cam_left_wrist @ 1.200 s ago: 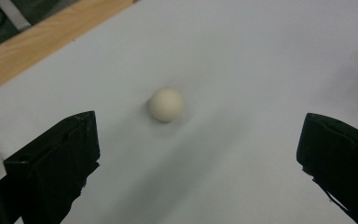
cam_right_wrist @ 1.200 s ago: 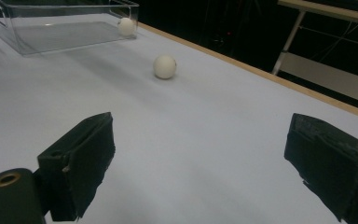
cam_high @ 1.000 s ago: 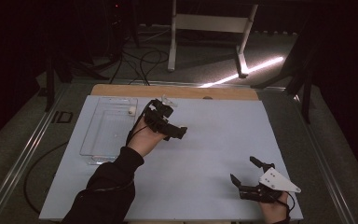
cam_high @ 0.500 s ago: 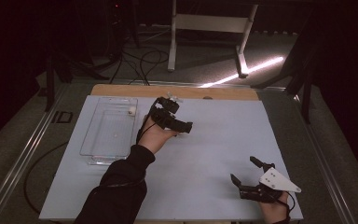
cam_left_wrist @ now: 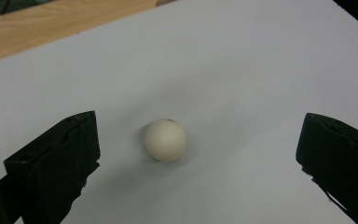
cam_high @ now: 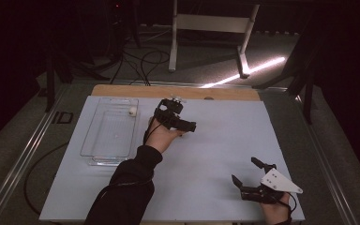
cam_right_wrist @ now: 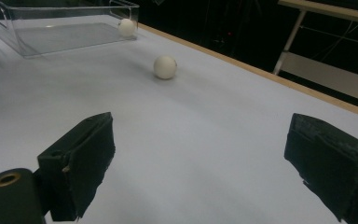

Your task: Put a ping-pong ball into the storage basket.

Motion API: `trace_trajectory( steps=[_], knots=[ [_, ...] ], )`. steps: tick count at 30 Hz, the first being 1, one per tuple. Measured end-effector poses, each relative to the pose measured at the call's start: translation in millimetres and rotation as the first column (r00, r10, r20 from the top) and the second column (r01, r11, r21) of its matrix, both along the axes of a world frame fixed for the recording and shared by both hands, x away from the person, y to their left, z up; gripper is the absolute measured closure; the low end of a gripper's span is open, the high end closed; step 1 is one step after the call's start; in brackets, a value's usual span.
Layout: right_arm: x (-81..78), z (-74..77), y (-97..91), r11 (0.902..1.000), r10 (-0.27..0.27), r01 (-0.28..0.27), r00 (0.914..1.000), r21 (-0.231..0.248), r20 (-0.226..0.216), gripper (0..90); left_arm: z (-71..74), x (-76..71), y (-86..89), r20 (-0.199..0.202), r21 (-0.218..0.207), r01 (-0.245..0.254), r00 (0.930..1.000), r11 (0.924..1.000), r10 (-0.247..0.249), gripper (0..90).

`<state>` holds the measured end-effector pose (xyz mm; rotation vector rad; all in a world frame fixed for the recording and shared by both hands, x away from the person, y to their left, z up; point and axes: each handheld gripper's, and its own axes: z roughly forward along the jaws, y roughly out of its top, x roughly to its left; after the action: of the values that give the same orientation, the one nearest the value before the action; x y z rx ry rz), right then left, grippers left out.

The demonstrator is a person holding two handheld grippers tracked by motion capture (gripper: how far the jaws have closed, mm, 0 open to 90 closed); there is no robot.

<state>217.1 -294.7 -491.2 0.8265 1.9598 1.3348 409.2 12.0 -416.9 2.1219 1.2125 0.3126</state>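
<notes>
With its jaws spread wide so the ball (cam_left_wrist: 165, 140) can pass between them, our left tool (cam_high: 182, 121) lines up on the white surface (cam_high: 215, 140) beside the clear tray (cam_high: 90, 138), while our right tool (cam_high: 255, 180) idles, released, near us.

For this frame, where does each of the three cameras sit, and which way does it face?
High view: above the person's side, facing forward and down on the table; shows a sleeve, left gripper, right gripper.
Left gripper view: rides the left gripper, looking between its open jaws at a ball.
Right gripper view: low over the table, open jaws, facing the tray.
Both gripper views share that ball.
</notes>
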Motion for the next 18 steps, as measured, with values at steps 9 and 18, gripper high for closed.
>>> trace_trajectory(
  steps=[9, 18],
  knots=[
    [-0.1, 0.1, -0.2, 1.0, 0.0, 0.0, 1.0, 0.0, 0.0, 8.3, -11.5, 5.7, -3.7, -0.032, -0.007, -0.012, 0.9994, 0.9999, 0.012, 1.9],
    [-0.3, 0.0, -0.5, 1.0, 0.0, 0.0, 1.0, 0.005, -0.002, 8.4, -27.0, 13.3, -6.7, -0.072, 0.024, -0.035, 0.9968, 0.9991, 0.036, 2.1]
  ],
)
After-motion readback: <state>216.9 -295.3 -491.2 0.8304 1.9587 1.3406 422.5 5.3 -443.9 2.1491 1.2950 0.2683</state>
